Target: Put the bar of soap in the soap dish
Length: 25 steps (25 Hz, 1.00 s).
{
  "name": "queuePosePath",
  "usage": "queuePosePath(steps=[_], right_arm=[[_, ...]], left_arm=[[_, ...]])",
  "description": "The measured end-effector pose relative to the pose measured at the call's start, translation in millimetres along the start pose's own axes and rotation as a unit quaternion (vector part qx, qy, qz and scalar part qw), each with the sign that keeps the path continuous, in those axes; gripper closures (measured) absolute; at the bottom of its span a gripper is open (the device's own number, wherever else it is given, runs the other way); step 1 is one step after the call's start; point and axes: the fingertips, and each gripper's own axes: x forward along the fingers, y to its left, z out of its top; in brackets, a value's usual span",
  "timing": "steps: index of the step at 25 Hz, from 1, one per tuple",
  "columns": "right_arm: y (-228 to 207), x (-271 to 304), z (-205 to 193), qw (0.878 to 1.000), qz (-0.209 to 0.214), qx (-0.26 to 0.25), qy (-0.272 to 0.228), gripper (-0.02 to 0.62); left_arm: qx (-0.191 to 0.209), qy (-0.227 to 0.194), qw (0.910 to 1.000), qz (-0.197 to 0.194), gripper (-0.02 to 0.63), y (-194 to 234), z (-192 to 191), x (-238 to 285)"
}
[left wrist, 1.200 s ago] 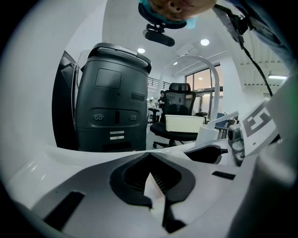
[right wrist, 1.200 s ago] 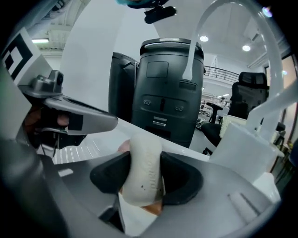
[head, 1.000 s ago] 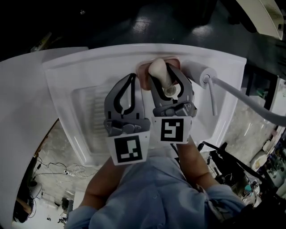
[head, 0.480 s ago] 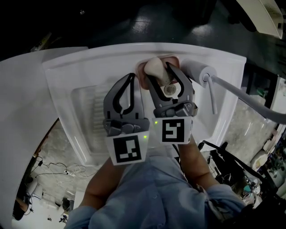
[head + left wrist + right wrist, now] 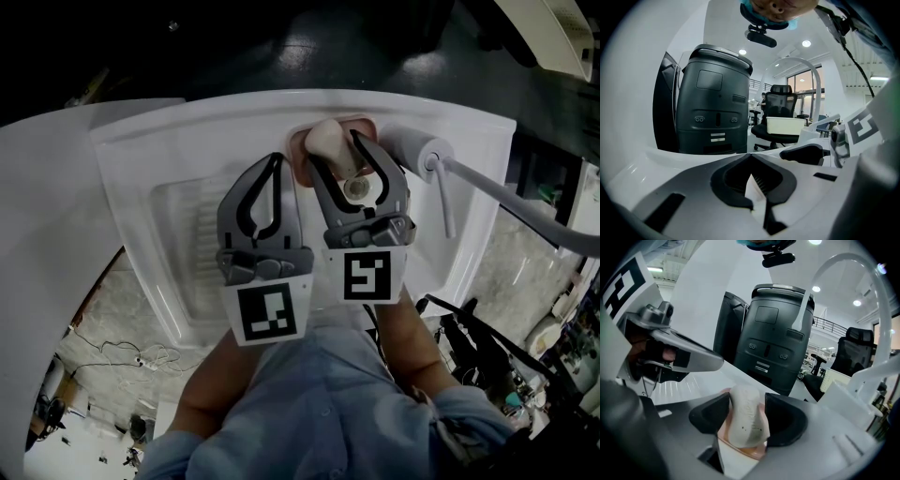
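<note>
Plainly, the bar of soap is a pale, rounded cake with a few dark specks. I judge it light, firm rather than soft, and slick enough to squirt out of a hard pinch; too much squeeze would likely dent it. The best hold looks to be across its two broad faces near the middle, where the sides run closest to parallel, not at the rounded ends.

It stands on edge, leaning a little, in the shallow pink soap dish. The dish sits at the back rim of the white basin, in the upper middle of the head view. The right claw straddles the bar, with one dark pad on each side and the jaws spread wide. As far as the right gripper view shows, they bracket the soap rather than pinch it, and its weight seems to rest on the dish. The pad at the left of that view at most grazes it.

The left claw lies just beside, to the left in the head view. Its jaws are closed together on nothing, and it is apart from the soap.
</note>
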Motion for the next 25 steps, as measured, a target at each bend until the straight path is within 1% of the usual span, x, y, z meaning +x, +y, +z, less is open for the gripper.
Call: queuePosePath(steps=[11, 15, 21, 25], right_arm=[[-1.4, -5.8, 8.1, 1.000, -0.002, 0.006, -0.008, 0.365], [-5.3, -9.5, 14.6, 0.999, -0.010, 0.025, -0.027, 0.367], [-10.6, -14.9, 21.5, 0.998, -0.020, 0.034, -0.048, 0.370], [-11.6, -21.3, 21.4, 0.998, -0.024, 0.037, -0.048, 0.374]], left_arm=[[0.001, 0.002, 1.0000, 0.000, 0.601, 1.7, -0.2, -0.9], [0.001, -0.004, 1.0000, 0.003, 0.601, 2.2, 1.9, -0.9], [0.003, -0.012, 0.9999, -0.001, 0.601, -1.2, 6.4, -2.7], [0.007, -0.018, 0.9998, 0.007, 0.601, 3.2, 6.8, -3.4]])
